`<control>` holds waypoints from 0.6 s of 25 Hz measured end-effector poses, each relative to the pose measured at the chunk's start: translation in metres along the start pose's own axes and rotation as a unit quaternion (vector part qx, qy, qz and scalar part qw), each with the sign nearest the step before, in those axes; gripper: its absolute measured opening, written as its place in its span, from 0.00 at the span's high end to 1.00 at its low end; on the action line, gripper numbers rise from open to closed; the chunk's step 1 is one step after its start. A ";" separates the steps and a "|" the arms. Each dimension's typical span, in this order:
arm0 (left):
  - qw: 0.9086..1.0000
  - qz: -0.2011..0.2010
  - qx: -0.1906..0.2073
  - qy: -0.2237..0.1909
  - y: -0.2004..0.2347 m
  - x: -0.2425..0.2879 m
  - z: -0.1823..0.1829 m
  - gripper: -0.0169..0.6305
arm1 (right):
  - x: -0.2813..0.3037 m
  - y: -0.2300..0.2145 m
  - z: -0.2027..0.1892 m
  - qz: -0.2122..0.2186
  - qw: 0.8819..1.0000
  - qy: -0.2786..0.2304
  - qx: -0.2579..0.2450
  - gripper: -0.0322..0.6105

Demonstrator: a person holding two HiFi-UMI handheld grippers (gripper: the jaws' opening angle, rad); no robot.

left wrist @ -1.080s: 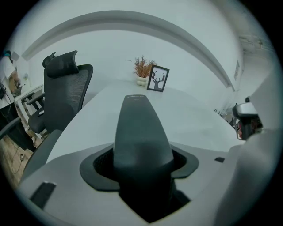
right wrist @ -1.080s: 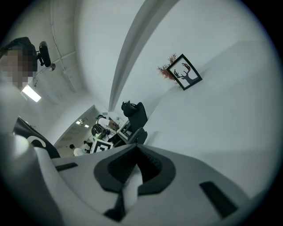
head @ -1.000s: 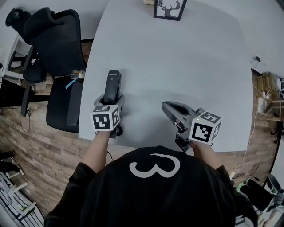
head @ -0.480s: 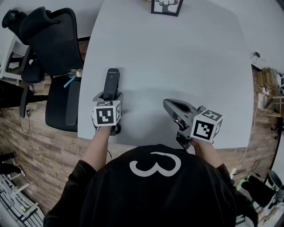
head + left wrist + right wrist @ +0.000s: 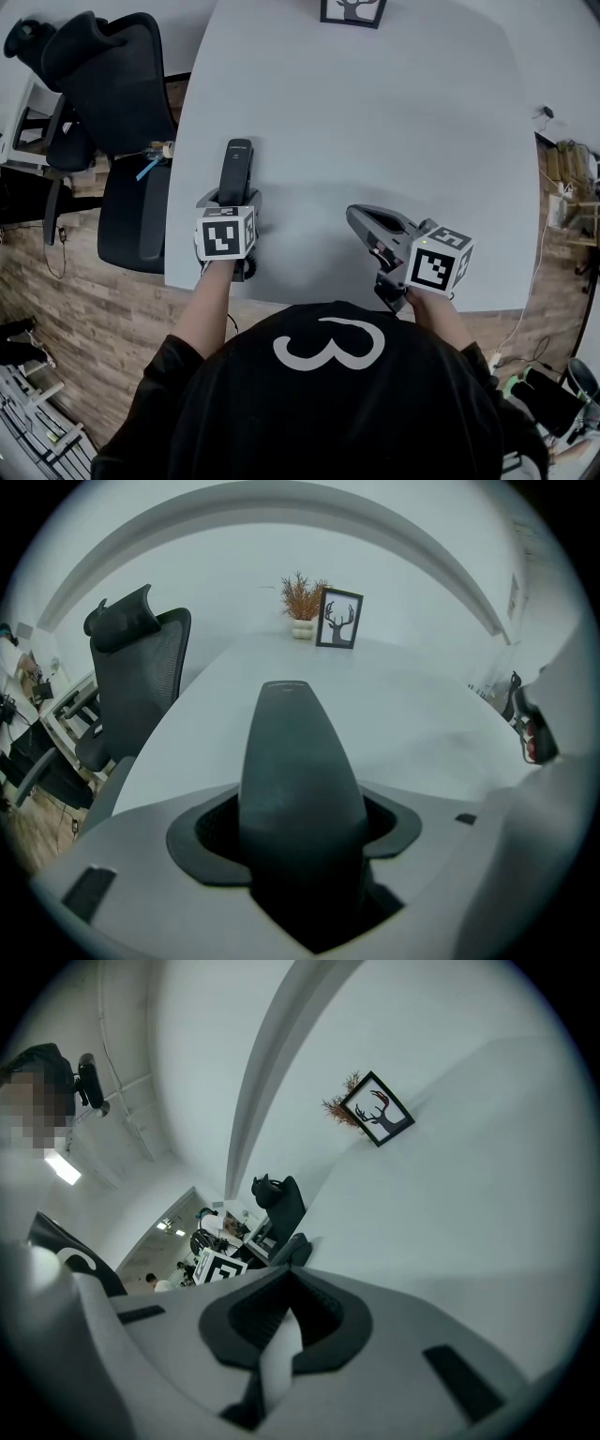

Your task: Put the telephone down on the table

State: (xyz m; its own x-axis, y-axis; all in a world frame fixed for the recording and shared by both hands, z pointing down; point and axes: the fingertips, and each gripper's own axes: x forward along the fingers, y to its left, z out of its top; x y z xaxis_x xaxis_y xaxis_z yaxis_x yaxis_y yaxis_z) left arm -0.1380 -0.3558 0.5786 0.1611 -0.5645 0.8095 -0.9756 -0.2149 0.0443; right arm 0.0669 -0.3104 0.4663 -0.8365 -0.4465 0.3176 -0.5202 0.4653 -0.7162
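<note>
The black telephone handset [image 5: 236, 167] points away from me over the near left part of the grey table [image 5: 375, 112]. My left gripper [image 5: 232, 199] is shut on its near end. In the left gripper view the telephone [image 5: 295, 761] fills the gap between the dark pads [image 5: 202, 832] and juts forward. I cannot tell whether it rests on the tabletop or hangs just above it. My right gripper [image 5: 356, 216] hovers over the near right part of the table. Its jaws [image 5: 281, 1321] are shut together with nothing between them.
A black office chair [image 5: 122, 141] stands close against the table's left edge. A framed deer picture [image 5: 352, 9] and a small dried plant [image 5: 302, 600] stand at the table's far end. The table's near edge runs just below both grippers.
</note>
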 end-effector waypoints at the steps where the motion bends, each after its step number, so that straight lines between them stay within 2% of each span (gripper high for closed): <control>1: 1.000 0.000 0.000 -0.001 0.000 0.000 0.000 0.50 | 0.001 0.000 -0.001 0.001 1.000 0.000 0.002 0.94; 4: 1.000 0.006 -0.003 -0.007 0.002 -0.001 0.000 0.50 | 0.001 0.000 -0.001 0.002 1.000 0.001 0.005 0.94; 10: 0.999 0.026 -0.036 -0.028 0.003 -0.002 0.004 0.40 | -0.002 -0.002 0.002 0.006 1.000 0.004 0.003 0.94; 15: 0.997 0.047 -0.040 -0.053 0.005 -0.006 0.009 0.30 | -0.002 0.002 -0.002 0.014 1.000 0.003 0.007 0.94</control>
State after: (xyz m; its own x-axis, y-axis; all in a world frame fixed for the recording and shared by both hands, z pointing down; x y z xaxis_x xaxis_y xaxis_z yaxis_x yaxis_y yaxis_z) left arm -0.1424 -0.3608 0.5684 0.0791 -0.6613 0.7459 -0.9953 -0.0947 0.0216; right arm 0.0671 -0.3072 0.4653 -0.8519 -0.4289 0.3006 -0.4940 0.4673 -0.7332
